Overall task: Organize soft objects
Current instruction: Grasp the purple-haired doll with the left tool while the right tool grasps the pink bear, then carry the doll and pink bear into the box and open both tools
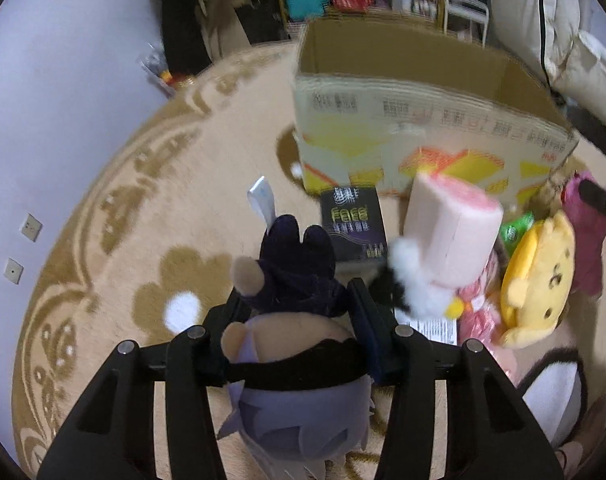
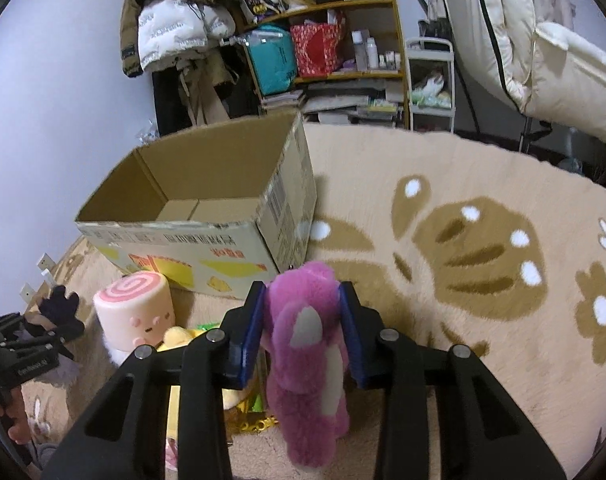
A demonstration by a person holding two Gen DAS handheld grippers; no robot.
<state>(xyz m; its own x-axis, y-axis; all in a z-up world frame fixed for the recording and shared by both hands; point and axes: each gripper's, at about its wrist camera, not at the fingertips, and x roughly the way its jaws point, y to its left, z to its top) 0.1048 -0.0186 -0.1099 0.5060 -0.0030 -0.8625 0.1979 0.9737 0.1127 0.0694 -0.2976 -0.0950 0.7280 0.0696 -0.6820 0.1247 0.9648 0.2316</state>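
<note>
The dark purple plush doll (image 1: 299, 280) sits low in the centre of the left wrist view, clamped between the fingers of the left gripper (image 1: 299, 300), its dark hand-like top pointing up the frame and its pale lilac skirt hanging below the finger pads. In the right wrist view the magenta plush bear (image 2: 303, 332) fills the lower centre, squeezed at its upper body between the blue-padded fingers of the right gripper (image 2: 301, 304), with its legs dangling toward the bottom edge.

Just right of the doll in the left view lie more soft toys on the carpet: a pink swirl-roll plush (image 1: 451, 232) standing upright, and a yellow bear plush (image 1: 539, 276) further right, near the frame's edge. A small dark box (image 1: 353, 224) lies between the doll and the roll.

Above these, in the upper centre of the left view, stands an open cardboard box (image 1: 423, 136), its inside bare in the right view. Everything rests on a beige patterned carpet (image 2: 483, 240). A cluttered shelf (image 2: 343, 40) stands along the top of the right view.
</note>
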